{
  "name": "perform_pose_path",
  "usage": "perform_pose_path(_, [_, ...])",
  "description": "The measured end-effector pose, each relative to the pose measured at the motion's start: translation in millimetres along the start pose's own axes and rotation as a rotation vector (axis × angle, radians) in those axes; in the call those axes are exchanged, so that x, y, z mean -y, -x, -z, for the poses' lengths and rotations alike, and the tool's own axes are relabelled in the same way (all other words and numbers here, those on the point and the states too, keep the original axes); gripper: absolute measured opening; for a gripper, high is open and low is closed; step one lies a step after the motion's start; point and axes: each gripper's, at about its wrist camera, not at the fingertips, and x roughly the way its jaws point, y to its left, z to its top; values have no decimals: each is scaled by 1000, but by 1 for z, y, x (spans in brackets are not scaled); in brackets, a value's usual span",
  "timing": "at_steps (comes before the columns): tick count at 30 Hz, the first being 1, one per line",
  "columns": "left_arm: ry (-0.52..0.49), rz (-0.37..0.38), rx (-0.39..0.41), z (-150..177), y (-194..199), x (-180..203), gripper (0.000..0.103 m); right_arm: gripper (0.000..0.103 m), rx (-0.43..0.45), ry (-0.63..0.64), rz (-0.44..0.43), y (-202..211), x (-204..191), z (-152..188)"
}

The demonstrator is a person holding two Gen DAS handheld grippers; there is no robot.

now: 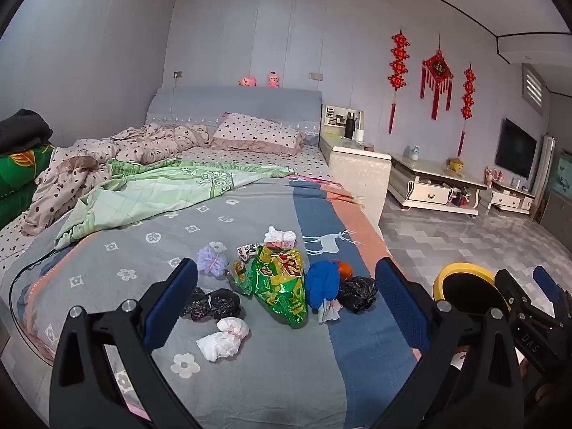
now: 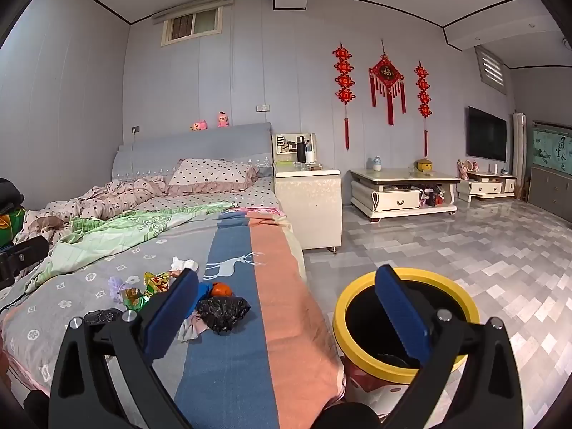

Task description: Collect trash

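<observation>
Trash lies in a heap on the bed's grey-blue blanket (image 1: 271, 368): a green snack bag (image 1: 282, 286), a white tied wad (image 1: 223, 338), a black bag (image 1: 211, 304), a second black bag (image 1: 357, 293), a blue bag (image 1: 321, 282), an orange (image 1: 345, 271) and a lilac wad (image 1: 211, 259). My left gripper (image 1: 286, 304) is open and empty, hovering over the heap. My right gripper (image 2: 286, 307) is open and empty, between the bed edge and the yellow-rimmed bin (image 2: 405, 318) on the floor. The second black bag (image 2: 222, 312) and the orange (image 2: 220, 289) also show there.
A crumpled green quilt (image 1: 150, 193) and a spotted duvet lie at the head of the bed. A white nightstand (image 2: 309, 203) stands beside the bed, a low TV cabinet (image 2: 404, 191) along the wall. The tiled floor (image 2: 464, 250) spreads to the right.
</observation>
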Motion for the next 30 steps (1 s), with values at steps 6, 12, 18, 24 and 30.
perform_pose_path(6, [1, 3, -1, 0, 0, 0, 95, 95, 4, 2, 0, 0, 0, 0])
perform_pose_path(12, [3, 4, 4, -2, 1, 2, 95, 95, 5, 2, 0, 0, 0, 0])
perform_pose_path(18, [6, 4, 8, -2, 1, 2, 95, 95, 8, 3, 2, 0, 0, 0])
perform_pose_path(24, [6, 4, 9, -6, 5, 5, 95, 95, 9, 3, 3, 0, 0, 0])
perform_pose_path(30, [7, 6, 11, -7, 6, 4, 95, 95, 6, 3, 1, -1, -1, -1])
